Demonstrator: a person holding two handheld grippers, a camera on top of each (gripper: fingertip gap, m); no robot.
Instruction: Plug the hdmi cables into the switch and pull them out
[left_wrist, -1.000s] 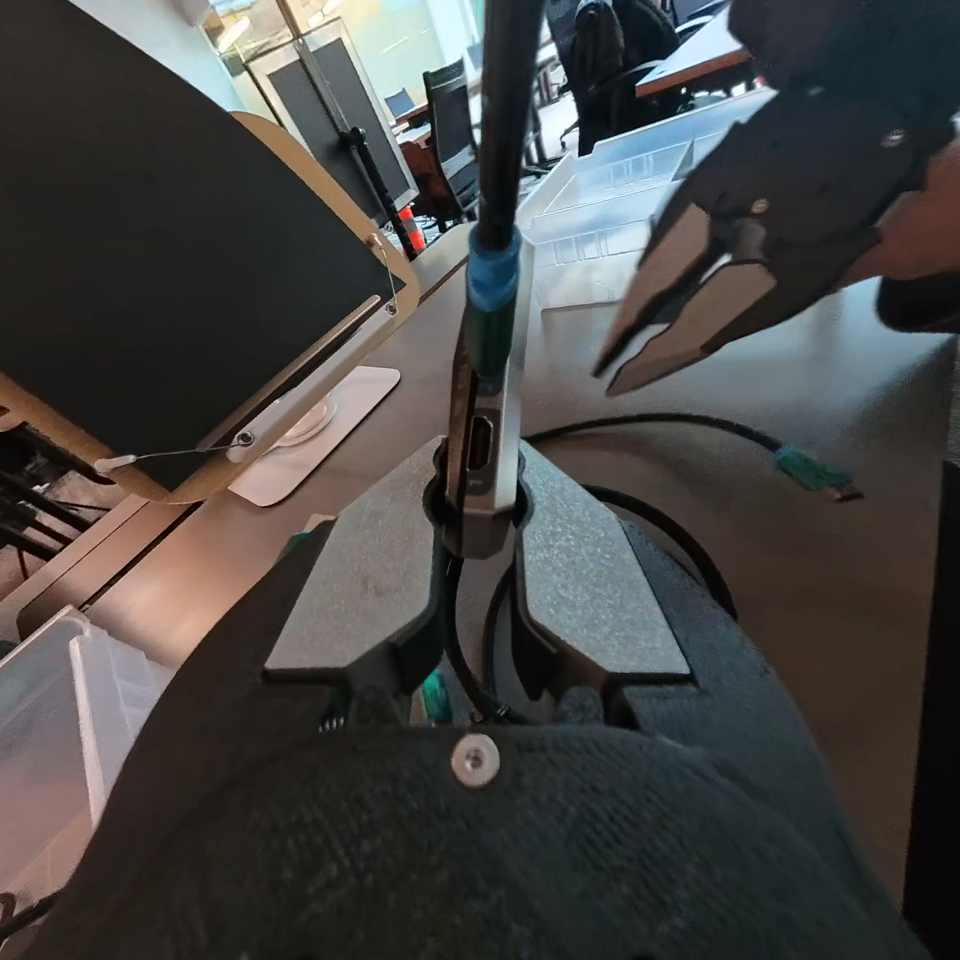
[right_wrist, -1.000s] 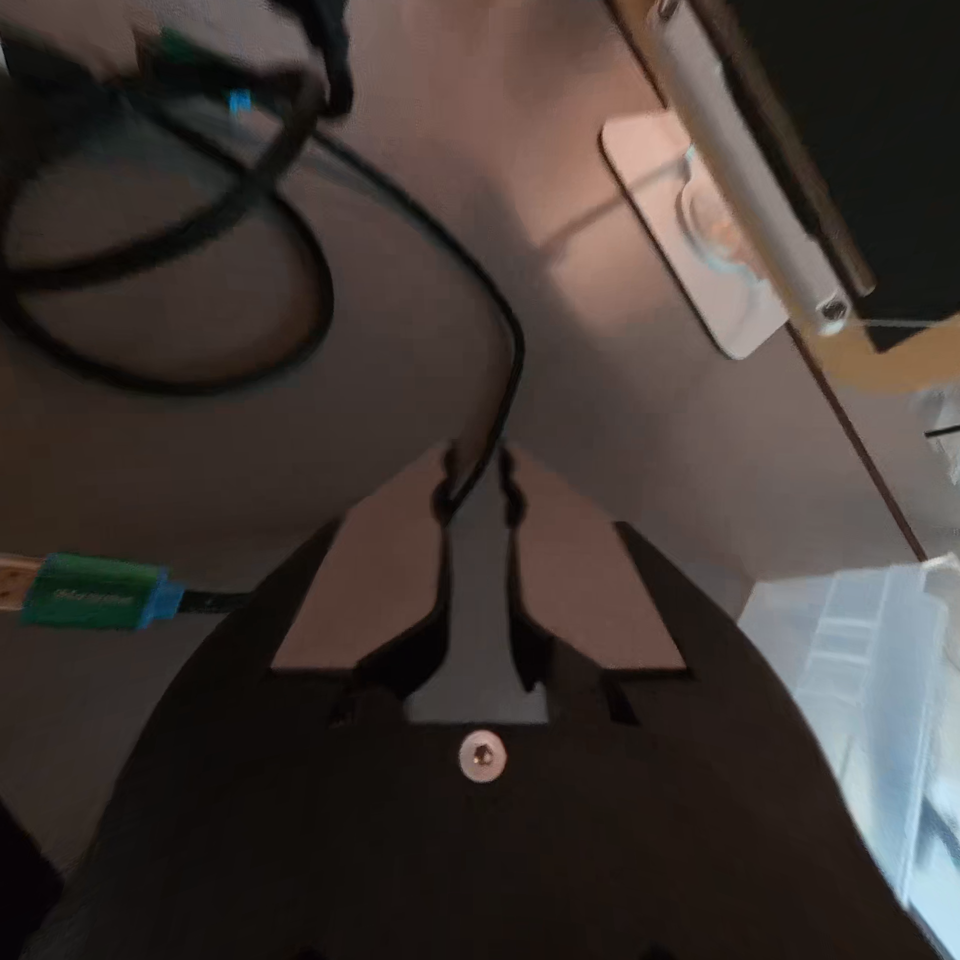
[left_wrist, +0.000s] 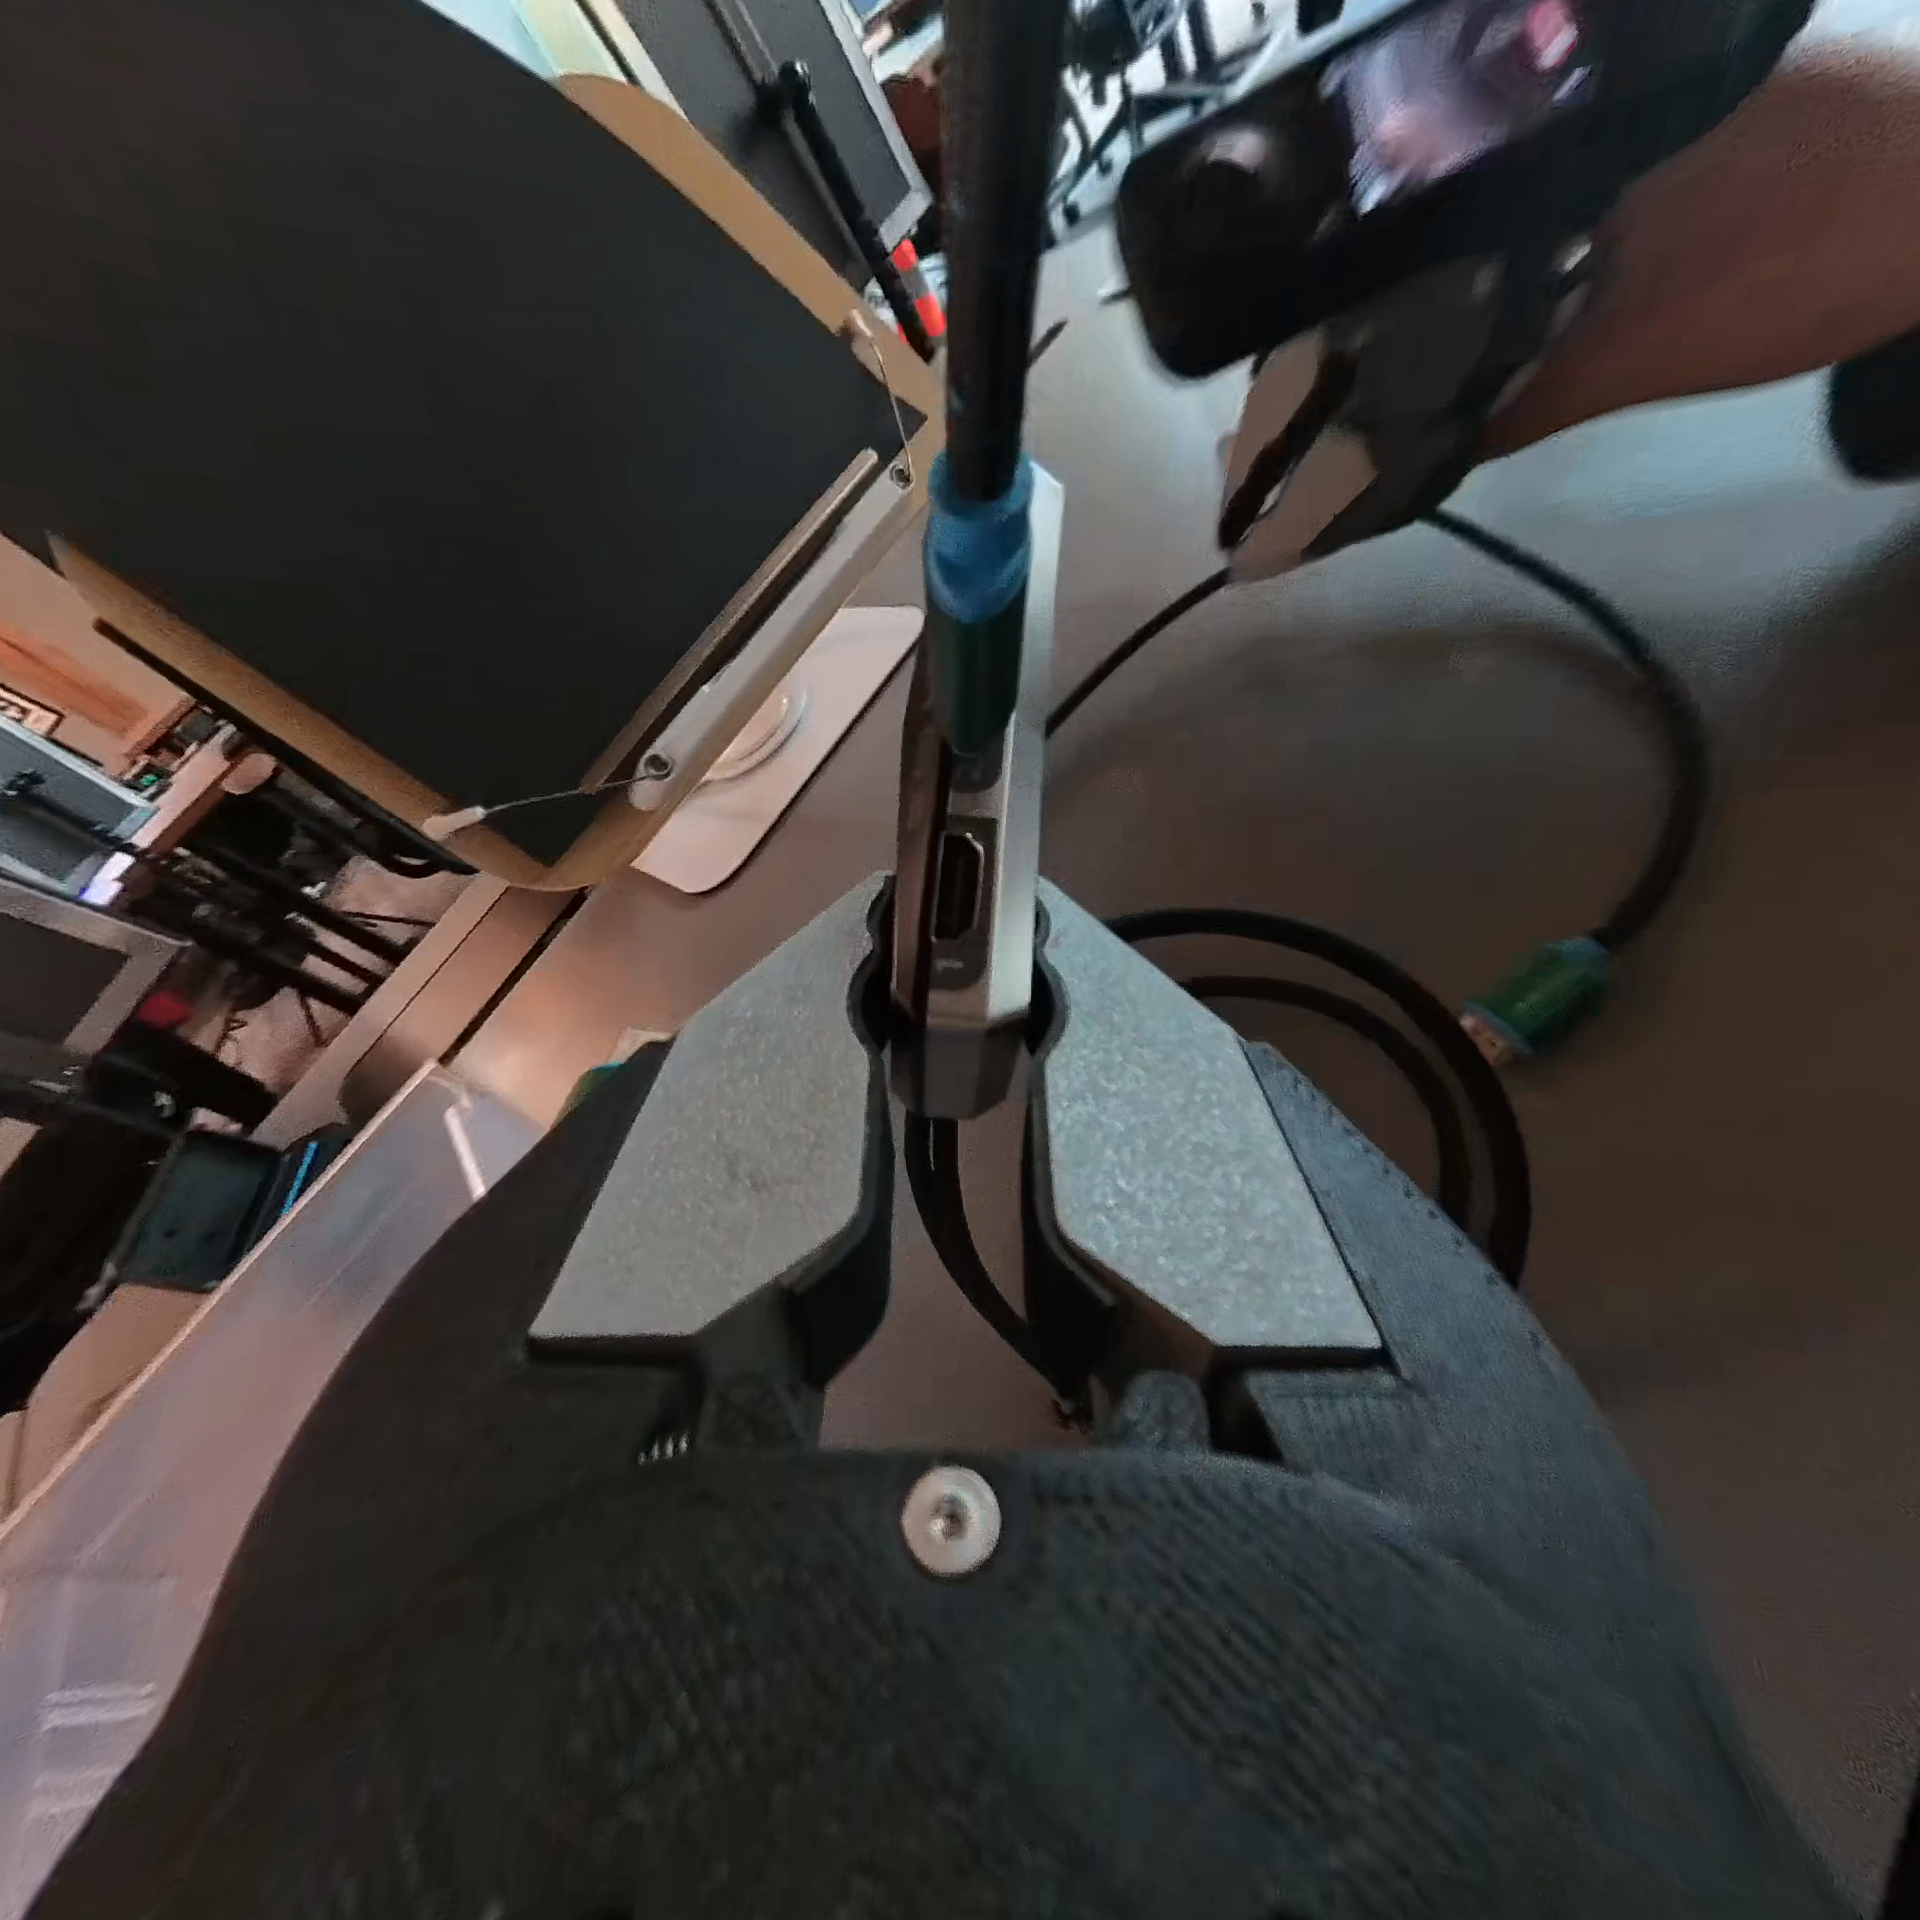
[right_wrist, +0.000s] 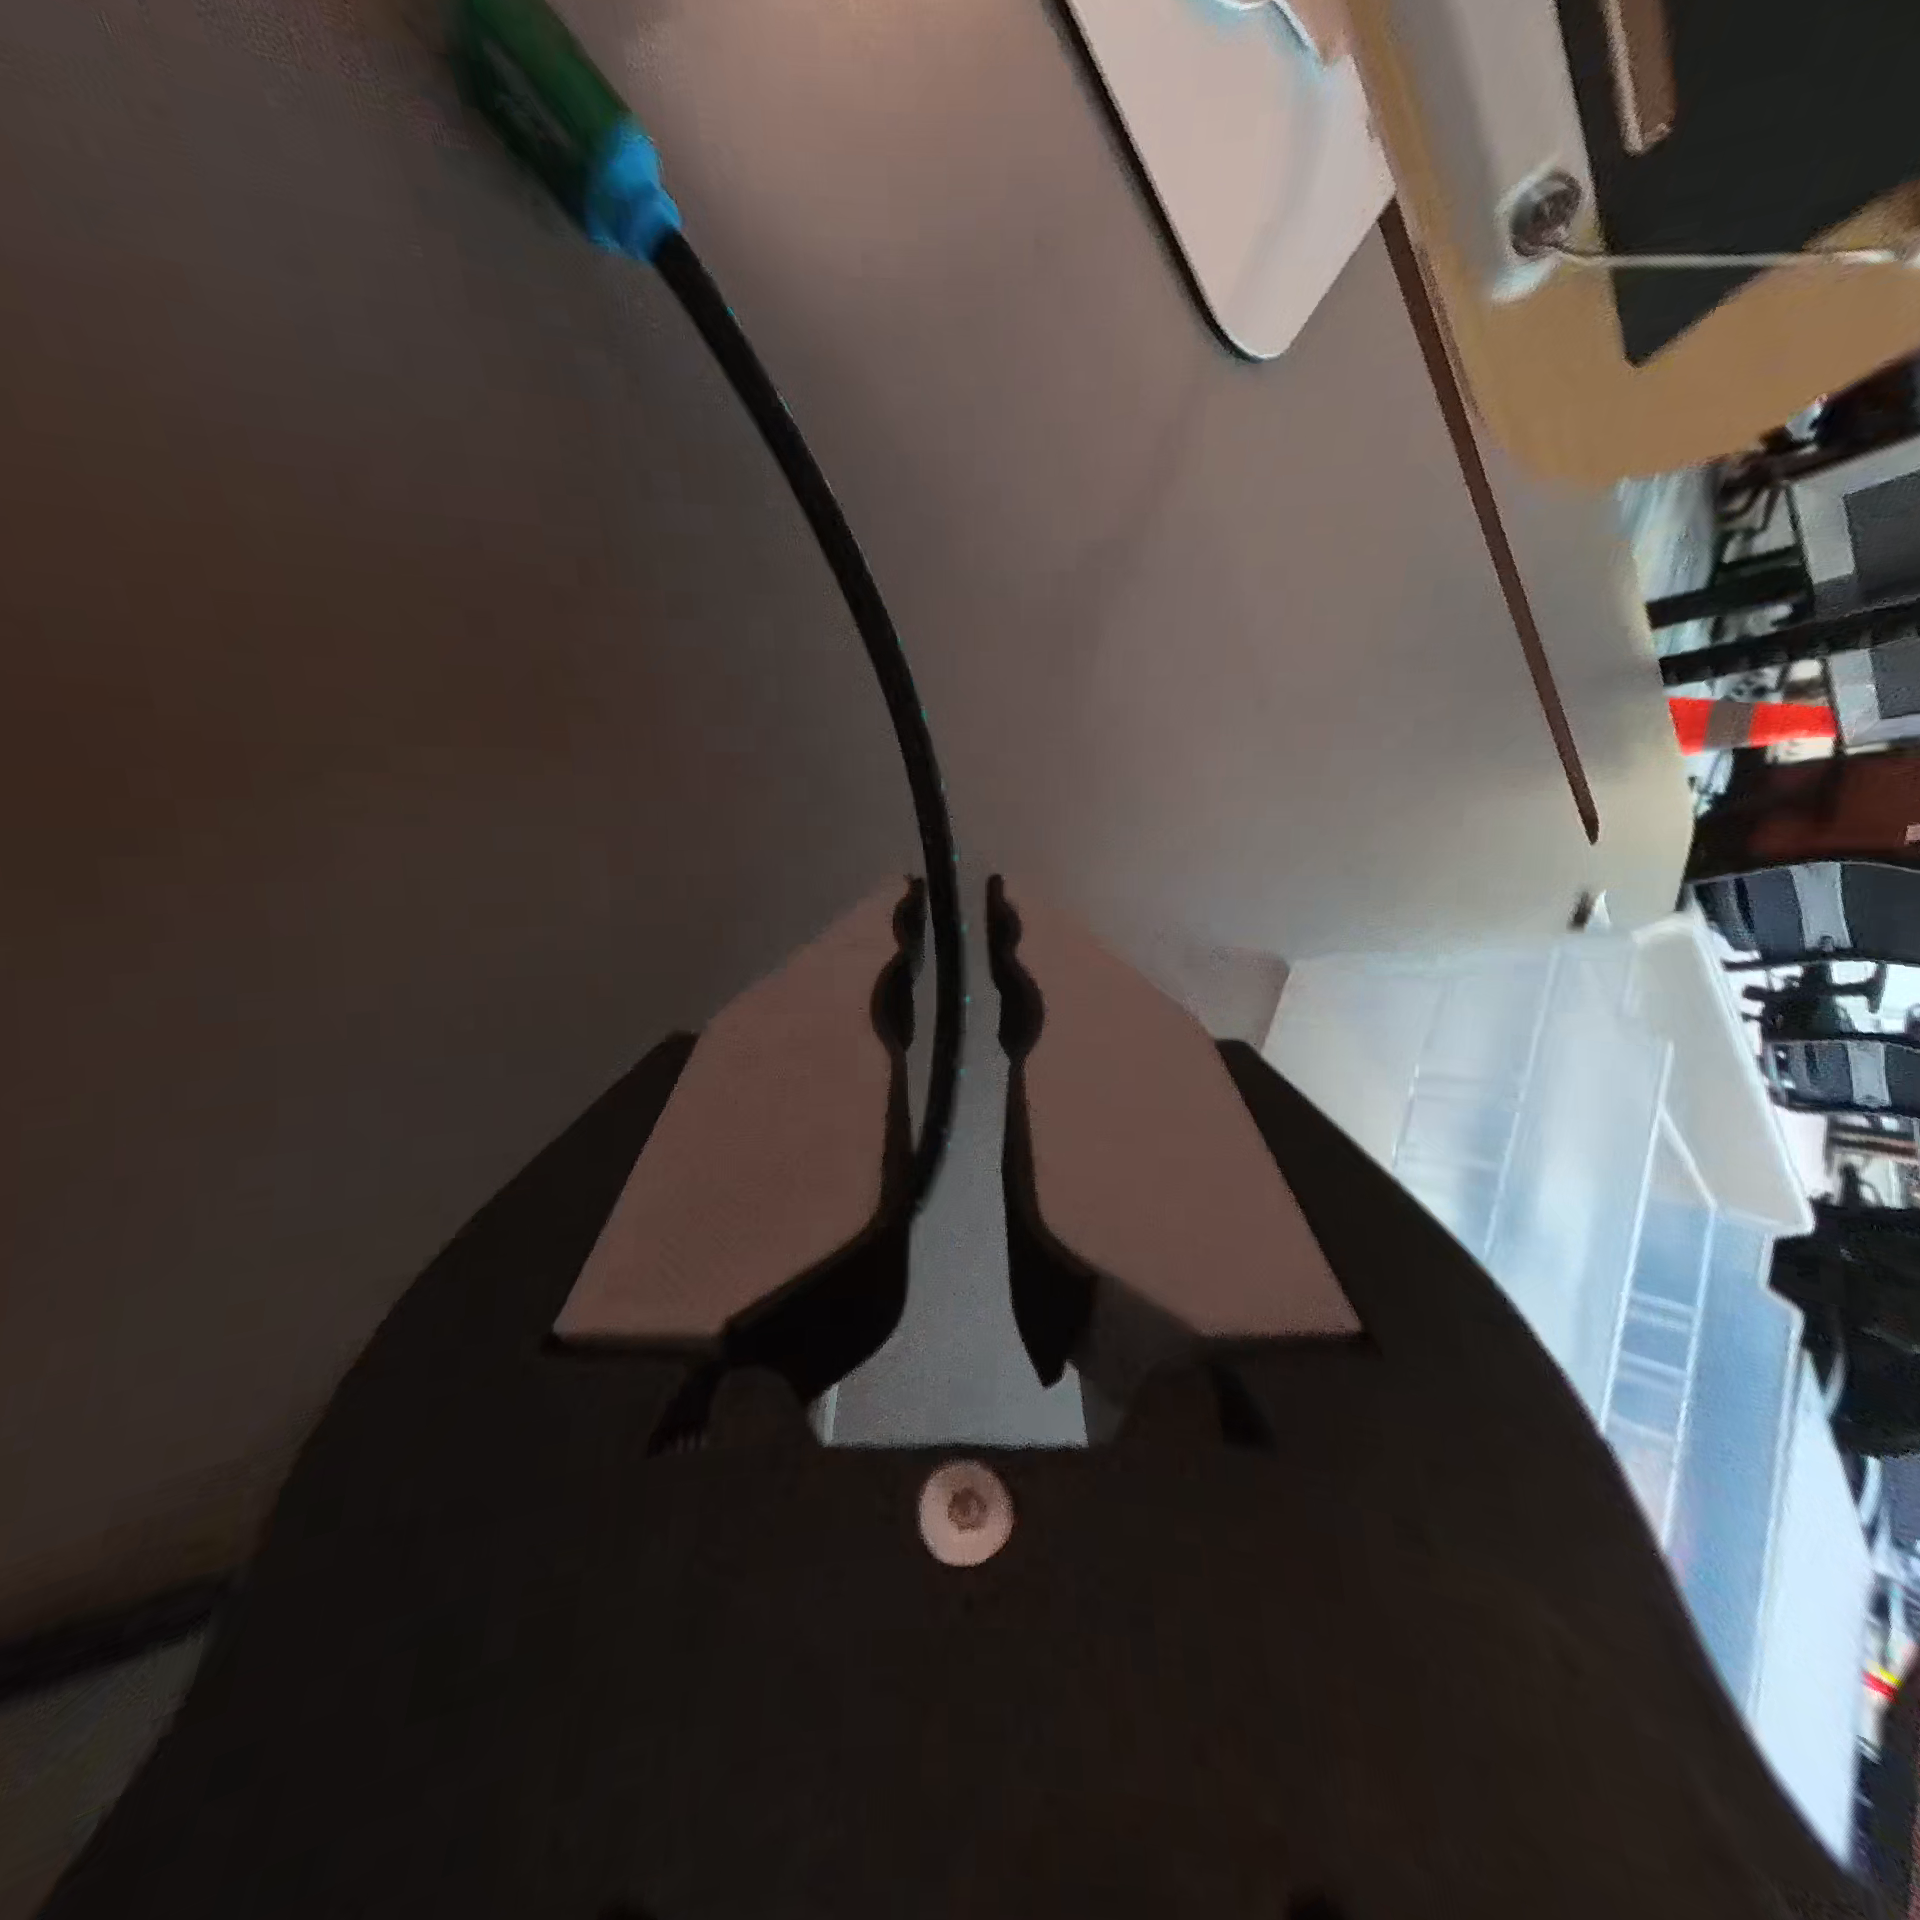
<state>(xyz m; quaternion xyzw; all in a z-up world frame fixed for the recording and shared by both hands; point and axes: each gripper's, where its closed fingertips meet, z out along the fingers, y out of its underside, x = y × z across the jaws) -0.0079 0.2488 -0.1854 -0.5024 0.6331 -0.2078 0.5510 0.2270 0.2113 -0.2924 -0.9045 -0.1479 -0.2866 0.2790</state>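
Switch: slim grey metal HDMI switch (left_wrist: 1023, 727) is standing upright, pinched between the left gripper (left_wrist: 961, 997) jaws, one port lying open.
Plugged cable: black cable with blue-and-green plug (left_wrist: 977, 582) is sitting in the switch's upper port.
Left view only: second green plug (left_wrist: 1538, 997) is lying loose on the brown table (left_wrist: 1351, 790); right gripper (left_wrist: 1278, 499) is hovering beyond.
Right view only: right gripper (right_wrist: 954, 914) jaws are standing nearly together around a thin black cable (right_wrist: 831, 520); whether they are pressing it, cannot tell.
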